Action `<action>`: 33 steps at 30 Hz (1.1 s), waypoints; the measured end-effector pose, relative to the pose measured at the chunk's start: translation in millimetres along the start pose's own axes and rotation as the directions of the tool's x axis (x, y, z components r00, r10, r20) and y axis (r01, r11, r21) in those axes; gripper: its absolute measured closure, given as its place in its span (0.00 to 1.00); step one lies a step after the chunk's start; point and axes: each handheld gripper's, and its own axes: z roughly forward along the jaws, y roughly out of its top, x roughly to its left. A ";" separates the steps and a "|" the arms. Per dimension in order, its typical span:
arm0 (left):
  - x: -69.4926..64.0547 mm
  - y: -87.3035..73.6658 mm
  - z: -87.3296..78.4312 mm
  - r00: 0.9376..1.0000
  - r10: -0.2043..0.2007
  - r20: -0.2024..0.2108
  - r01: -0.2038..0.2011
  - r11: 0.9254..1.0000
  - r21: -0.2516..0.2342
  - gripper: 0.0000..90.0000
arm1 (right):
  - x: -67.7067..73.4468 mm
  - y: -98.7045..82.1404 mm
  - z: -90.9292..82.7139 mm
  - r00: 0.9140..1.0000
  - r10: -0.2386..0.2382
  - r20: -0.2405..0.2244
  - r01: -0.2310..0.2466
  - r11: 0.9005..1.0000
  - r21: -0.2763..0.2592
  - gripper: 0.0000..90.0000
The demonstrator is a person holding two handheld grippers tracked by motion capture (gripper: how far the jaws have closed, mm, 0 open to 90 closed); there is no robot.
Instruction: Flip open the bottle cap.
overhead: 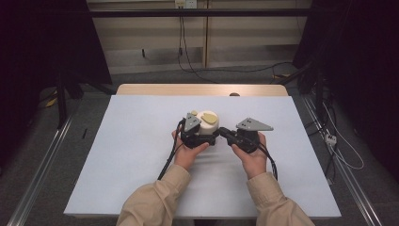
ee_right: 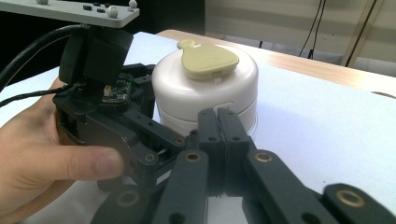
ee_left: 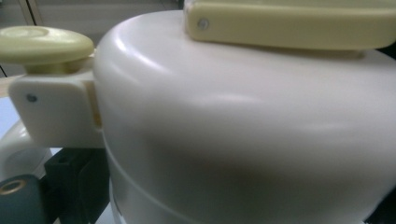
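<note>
A round white container (overhead: 207, 125) (ee_right: 205, 93) stands at the middle of the table, with a flat yellow handle (ee_right: 208, 58) lying on its lid. My left gripper (overhead: 202, 135) (ee_right: 140, 121) comes in from the left, its jaws set on either side of the container's lower wall. The left gripper view is very close to the container (ee_left: 243, 130), with a yellow knob (ee_left: 44, 44) at its left. My right gripper (overhead: 224, 133) (ee_right: 219, 116) is shut, its tips touching a small white tab (ee_right: 224, 107) on the container's side.
A white sheet (overhead: 136, 150) covers the table, with a wooden strip (overhead: 197, 89) along the far edge. Cables (overhead: 188, 66) lie on the floor beyond. Metal rails (overhead: 42, 165) run along both sides of the table.
</note>
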 end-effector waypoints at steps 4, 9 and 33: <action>-0.2 0.0 0.0 1.000 -0.001 -0.001 0.001 1.000 0.000 0.06 | 1.6 1.0 1.8 1.000 -0.006 -0.008 0.006 1.000 0.017 1.00; -0.3 -0.1 -0.1 1.000 -0.001 -0.002 0.001 1.000 0.001 0.06 | 3.3 2.7 4.2 1.000 -0.014 -0.013 0.015 0.999 0.033 1.00; 0.0 -0.4 -0.6 1.000 0.008 -0.005 -0.008 1.000 0.004 0.06 | -0.6 17.4 13.4 0.999 -0.043 0.002 0.042 0.997 0.071 1.00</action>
